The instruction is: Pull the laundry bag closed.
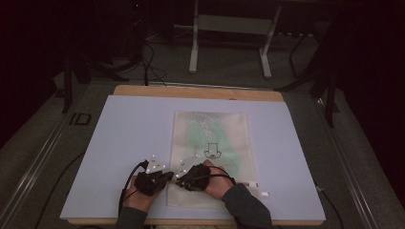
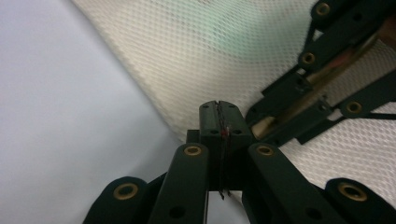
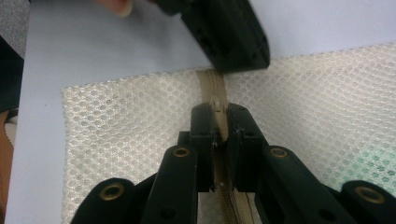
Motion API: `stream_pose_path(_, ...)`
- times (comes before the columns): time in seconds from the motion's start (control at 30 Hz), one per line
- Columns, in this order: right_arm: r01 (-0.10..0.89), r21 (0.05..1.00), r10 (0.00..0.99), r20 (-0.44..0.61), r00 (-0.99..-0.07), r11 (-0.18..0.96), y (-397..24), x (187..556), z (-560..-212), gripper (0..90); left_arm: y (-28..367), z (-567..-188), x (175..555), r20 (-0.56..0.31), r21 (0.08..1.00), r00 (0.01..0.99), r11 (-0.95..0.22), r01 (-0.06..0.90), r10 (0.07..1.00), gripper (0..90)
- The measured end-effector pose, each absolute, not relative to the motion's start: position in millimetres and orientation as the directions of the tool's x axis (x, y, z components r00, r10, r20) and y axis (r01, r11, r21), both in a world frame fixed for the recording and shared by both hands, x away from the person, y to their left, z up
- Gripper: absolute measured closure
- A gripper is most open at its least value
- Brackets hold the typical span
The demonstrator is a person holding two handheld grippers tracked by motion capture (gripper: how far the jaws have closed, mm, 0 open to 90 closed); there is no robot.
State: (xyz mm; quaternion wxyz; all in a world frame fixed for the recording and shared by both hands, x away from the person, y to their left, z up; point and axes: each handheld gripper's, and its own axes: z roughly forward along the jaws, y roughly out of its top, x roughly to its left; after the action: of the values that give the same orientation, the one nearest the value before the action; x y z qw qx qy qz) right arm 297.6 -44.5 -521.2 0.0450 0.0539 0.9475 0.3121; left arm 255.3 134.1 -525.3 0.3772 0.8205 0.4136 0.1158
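**Mesh bag pinched by both grippers at its near corner**

Mesh, cream and fine-holed, makes up a flat bag (image 1: 211,152) lying on a pale blue board (image 1: 124,143) in the high view. The board rests on a wooden table (image 1: 196,92) whose far edge shows beyond it. A green shape and a small dark drawing show through the bag's middle. Two hands come in from the bottom edge, close together at the bag's near left corner. The left gripper (image 1: 165,177) sits at the bag's left edge, and the right gripper (image 1: 180,178) lies just beside it, over the bag itself. A dark sleeve (image 1: 246,207) covers the right forearm.

The left gripper view looks along that gripper's (image 2: 219,119) black jaws, which are pressed together with no gap showing. They meet right at the bag's (image 2: 201,56) edge, where mesh gives way to board (image 2: 60,116); a thin dark line and a red speck sit in the seam between them, and whether mesh is caught there cannot be told. The other gripper's linkage (image 2: 322,79) crosses the upper right.

The right gripper view shows that gripper's (image 3: 219,123) jaws closed on a tan zip (image 3: 212,86) that runs down the bag (image 3: 126,121) and passes between the pads. The left gripper's black block (image 3: 224,35) rests on the bag's far edge, just past the zip's end.
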Motion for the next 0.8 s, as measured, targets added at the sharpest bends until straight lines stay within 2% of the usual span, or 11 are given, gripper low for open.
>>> stream_pose_path(0.1, 0.085, 0.599, 0.137, -0.042, -0.99, 0.796, -44.0, 298.2, -521.4, 82.5, 131.2, -528.2, 256.2, -0.122, 0.698, 0.63, -0.385, 0.604, 0.767, 88.8)
stream_pose_path(0.27, 0.077, 0.599, 0.127, -0.043, -0.991, 0.797, -45.2, 298.4, -521.6, 82.4, 132.5, -532.0, 259.2, -0.17, 0.678, 0.631, -0.374, 0.632, 0.757, 89.2)
stream_pose_path(0.47, 0.058, 0.584, 0.114, -0.06, -0.992, 0.809, -44.3, 296.8, -520.3, 82.5, 127.8, -530.6, 258.5, -0.135, 0.666, 0.636, -0.406, 0.626, 0.76, 89.5)
stream_pose_path(0.8, 0.032, 0.552, 0.092, -0.082, -0.992, 0.833, -45.0, 294.9, -517.1, 82.5, 127.9, -530.8, 258.6, -0.133, 0.666, 0.641, -0.41, 0.623, 0.756, 89.5)
